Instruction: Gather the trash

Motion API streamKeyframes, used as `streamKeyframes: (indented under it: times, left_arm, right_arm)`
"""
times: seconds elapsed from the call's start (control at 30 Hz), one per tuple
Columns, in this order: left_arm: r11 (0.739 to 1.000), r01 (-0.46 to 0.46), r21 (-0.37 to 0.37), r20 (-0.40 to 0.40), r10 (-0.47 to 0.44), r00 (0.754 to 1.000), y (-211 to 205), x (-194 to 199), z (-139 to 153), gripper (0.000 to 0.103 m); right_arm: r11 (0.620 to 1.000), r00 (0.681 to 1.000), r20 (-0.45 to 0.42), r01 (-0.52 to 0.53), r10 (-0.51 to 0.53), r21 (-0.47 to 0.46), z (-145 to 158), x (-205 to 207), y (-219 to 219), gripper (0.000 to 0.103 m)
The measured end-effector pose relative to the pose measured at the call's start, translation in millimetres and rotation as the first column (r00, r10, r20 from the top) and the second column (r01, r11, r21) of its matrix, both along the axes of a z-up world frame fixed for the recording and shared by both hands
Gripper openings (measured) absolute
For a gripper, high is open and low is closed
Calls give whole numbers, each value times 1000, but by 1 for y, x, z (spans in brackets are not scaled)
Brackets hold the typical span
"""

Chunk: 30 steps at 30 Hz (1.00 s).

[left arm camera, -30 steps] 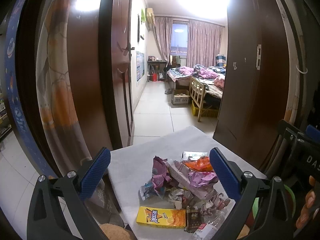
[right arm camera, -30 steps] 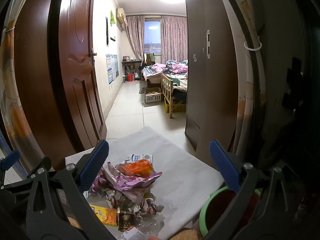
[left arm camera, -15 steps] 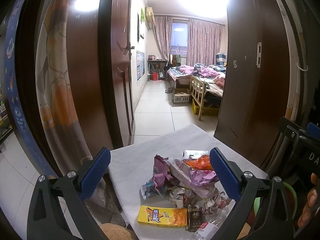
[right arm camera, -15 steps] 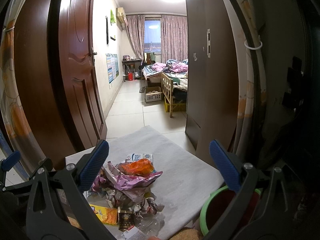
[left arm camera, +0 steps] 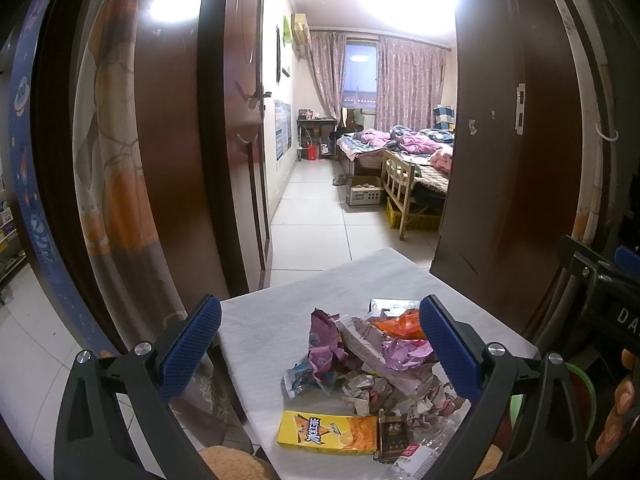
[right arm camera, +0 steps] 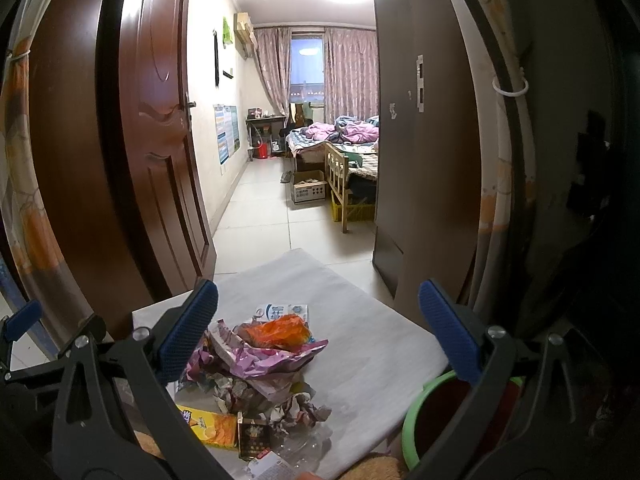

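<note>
Left gripper and right gripper both spread wide, empty, above trash pile on grey table; yellow box lower centre; green bin lower right; brown door left

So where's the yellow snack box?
The yellow snack box lies flat at the table's near edge, left of the small dark packet, just in front of the crumpled wrappers.

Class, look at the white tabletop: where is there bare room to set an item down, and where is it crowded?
The table is bare on its right side, between the wrapper pile and the green bin, and along its far edge towards the doorway. In the left view, a bare strip lies left of the purple wrapper. The near middle is crowded, from the pile to the yellow box.
</note>
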<state>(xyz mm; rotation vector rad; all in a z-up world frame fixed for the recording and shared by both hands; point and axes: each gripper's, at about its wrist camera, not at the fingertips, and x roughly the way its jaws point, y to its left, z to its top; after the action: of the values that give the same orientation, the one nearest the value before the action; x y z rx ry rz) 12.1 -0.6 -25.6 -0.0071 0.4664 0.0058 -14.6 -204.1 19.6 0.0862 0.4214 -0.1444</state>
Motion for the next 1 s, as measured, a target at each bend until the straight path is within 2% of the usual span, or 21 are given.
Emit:
streamKeyframes:
  times: [1.0]
  left_arm:
    - [1000,-5,4,-9,5,1000,5,0,-2,95]
  right_arm:
    - [1000,1000,-3,-4,4,-1,0,0,2,99]
